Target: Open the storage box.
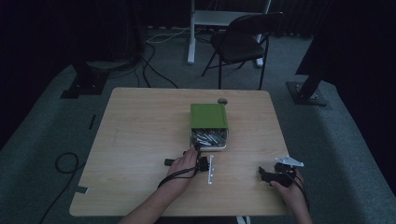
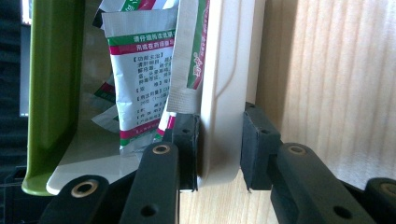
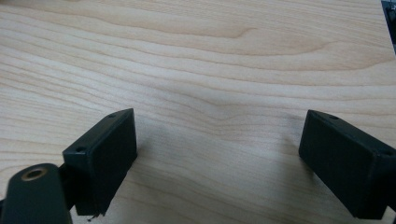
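A green box [image 1: 208,115] sits at mid-table with its white inner tray [image 1: 208,145] slid out toward me. The tray holds several white sachets [image 2: 135,79] with red and green print. My left gripper [image 1: 198,151] reaches the tray's near edge. In the left gripper view, the left gripper [image 2: 219,149] is shut on the tray's white wall [image 2: 229,93], one pad inside and one outside. My right gripper [image 1: 264,173] rests low over the table near the front right edge. In the right gripper view, the right gripper [image 3: 219,154] stands open over bare wood.
A small grey round object [image 1: 222,100] lies on the table just behind the box. A folding chair [image 1: 243,39] and a white table leg stand beyond the far edge. Cables trail on the floor at the left.
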